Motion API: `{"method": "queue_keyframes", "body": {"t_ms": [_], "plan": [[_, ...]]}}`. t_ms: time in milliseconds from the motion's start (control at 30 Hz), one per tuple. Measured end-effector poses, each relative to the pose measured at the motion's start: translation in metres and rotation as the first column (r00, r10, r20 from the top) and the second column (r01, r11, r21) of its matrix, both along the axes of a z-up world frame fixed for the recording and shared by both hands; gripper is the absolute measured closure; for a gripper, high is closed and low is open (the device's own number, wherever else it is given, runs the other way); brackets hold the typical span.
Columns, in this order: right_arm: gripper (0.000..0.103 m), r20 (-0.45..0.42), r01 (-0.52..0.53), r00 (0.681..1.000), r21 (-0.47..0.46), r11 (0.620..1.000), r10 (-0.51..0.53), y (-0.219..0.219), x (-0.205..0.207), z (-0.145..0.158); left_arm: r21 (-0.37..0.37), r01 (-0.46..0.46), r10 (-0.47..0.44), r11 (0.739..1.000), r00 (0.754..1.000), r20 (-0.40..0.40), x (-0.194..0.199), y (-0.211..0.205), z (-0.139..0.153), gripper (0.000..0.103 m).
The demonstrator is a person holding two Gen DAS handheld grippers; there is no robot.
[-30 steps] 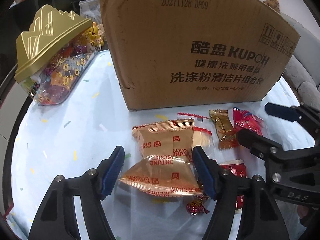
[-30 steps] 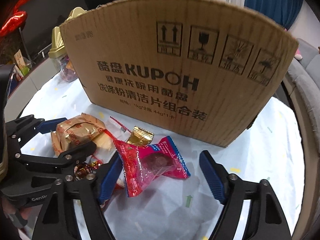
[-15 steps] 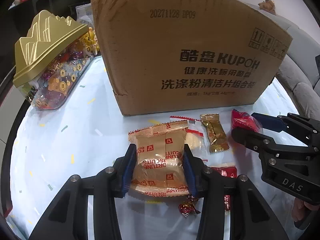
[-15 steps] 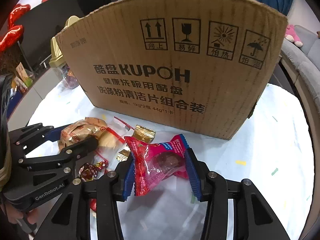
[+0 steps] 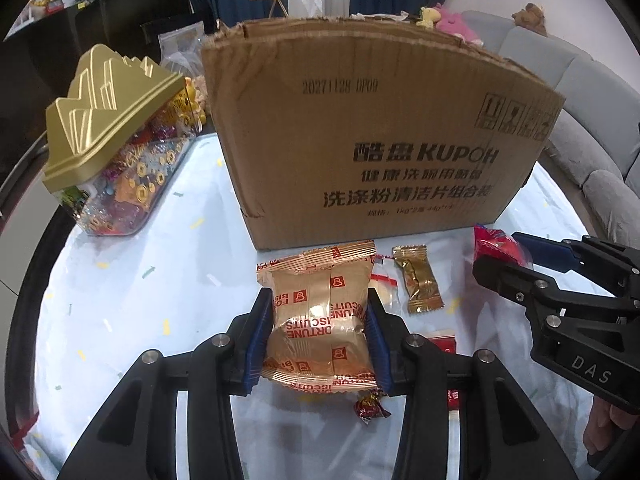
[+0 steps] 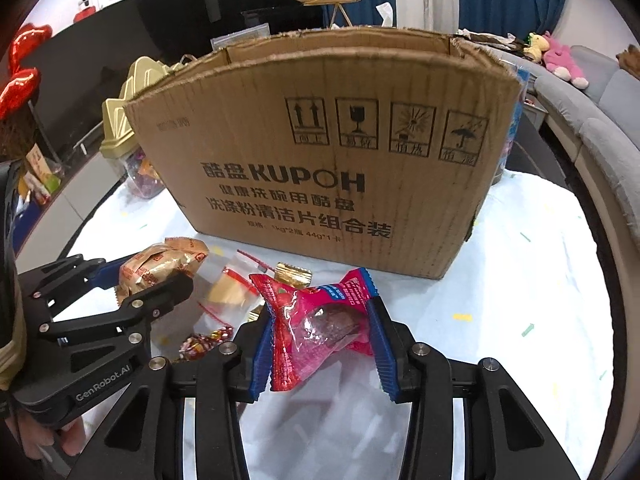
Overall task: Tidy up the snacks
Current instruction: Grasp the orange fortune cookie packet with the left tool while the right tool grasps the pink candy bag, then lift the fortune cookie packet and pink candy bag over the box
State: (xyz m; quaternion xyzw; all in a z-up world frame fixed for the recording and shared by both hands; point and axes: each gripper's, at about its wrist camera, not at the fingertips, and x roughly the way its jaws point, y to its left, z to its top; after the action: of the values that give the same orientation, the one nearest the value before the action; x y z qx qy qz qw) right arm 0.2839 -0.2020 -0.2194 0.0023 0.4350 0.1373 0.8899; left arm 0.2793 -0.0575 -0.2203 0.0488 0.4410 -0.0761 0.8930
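Gold fortune-biscuit packet [image 5: 320, 320] is pinched across its puffy middle by the left gripper [image 5: 320, 316], before the cardboard box [image 5: 380, 128]. Red snack pouch [image 6: 320, 324] is clamped likewise by the right gripper [image 6: 320, 332]. Both seem light, crinkly, slippery and probably crushable.

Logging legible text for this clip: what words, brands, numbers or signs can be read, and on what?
"酷盘KUPOH": cardboard box, front.
"20271128 DP09": same box, upper front, left wrist view.
Four handling signs (arrows up, glass, sun, umbrella): box front; captions blurred.
"FORTUNE BISCUITS": gold packet in the left gripper.
"DAS": right gripper, its side.
"GenRobot.AI": left gripper, its side.
Red packet: print too small.
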Motion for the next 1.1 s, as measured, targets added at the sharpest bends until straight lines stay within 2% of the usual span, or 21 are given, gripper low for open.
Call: {"method": "queue_keyframes", "body": {"t_ms": [433, 1100], "plan": [[0.059, 0.053, 0.047, 0.998, -0.001, 0.999, -0.046, 0.006, -0.025, 0.035, -0.006, -0.004, 0.004, 1.0, 0.998, 0.059, -0.024, 0.001, 0.042, 0.06], [0.059, 0.125, 0.14, 0.983, -0.01, 0.99, -0.138, 0.015, -0.056, 0.099, -0.046, -0.037, 0.044, 0.998, 0.988, 0.149, -0.037, 0.015, 0.103, 0.06]]}}
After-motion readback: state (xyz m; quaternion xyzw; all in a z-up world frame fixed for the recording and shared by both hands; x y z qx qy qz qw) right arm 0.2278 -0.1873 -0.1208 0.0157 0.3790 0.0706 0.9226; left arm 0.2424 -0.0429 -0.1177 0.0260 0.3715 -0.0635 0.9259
